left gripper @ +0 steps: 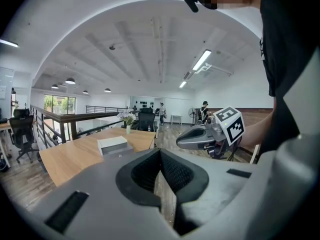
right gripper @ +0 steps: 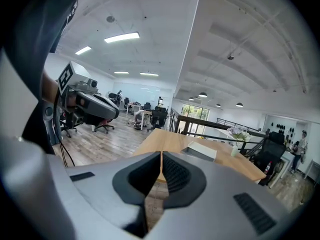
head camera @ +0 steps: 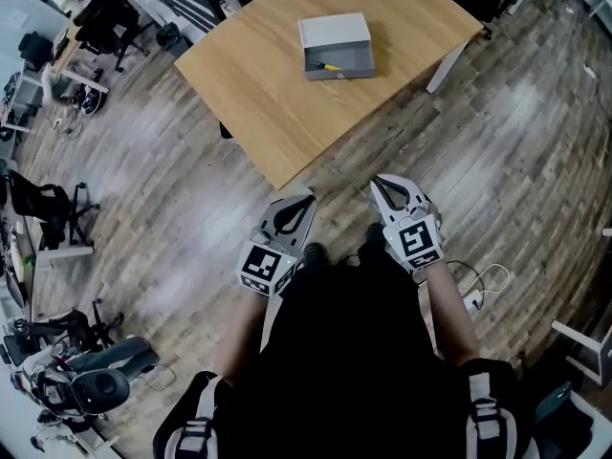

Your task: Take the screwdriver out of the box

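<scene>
Left claw [head camera: 298,202] and right claw [head camera: 385,185] pointed forward side by side, both closed empty, well apart from the box [head camera: 335,41].

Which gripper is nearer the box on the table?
Right, but only narrowly. Both are held short of the table, close to the person's body. The right gripper sits slightly further forward toward the box, and the left gripper slightly further back.

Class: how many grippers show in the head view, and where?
2. The left gripper is over the floor near the table's corner; the right gripper is beside it. None seems hidden.
</scene>
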The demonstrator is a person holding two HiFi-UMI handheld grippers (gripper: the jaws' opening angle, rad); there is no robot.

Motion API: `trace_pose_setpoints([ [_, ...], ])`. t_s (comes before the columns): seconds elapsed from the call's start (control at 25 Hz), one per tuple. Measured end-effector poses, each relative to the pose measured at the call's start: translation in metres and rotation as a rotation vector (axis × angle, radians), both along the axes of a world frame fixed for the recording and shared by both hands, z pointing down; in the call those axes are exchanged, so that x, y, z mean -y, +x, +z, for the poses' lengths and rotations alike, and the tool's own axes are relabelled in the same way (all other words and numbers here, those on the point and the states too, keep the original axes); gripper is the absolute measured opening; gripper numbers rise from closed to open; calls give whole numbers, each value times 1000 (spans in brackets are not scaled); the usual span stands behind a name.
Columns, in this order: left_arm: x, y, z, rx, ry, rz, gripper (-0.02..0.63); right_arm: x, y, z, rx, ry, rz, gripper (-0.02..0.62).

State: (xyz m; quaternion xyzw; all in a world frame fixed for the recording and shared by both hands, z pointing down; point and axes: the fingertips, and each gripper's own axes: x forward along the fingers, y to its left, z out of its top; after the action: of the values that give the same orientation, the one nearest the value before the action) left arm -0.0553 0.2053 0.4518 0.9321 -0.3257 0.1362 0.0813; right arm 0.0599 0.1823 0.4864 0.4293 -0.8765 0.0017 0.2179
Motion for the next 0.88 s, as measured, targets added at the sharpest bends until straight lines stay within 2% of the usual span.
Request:
trace_pose_setpoints([
  [0.44,11,57,-3,-7,10,-83,21,20,46,7,-10,-1,-104,31],
  [0.88,15,76,0,7,0,-175,21,33,63,9,0,2,-191,31],
])
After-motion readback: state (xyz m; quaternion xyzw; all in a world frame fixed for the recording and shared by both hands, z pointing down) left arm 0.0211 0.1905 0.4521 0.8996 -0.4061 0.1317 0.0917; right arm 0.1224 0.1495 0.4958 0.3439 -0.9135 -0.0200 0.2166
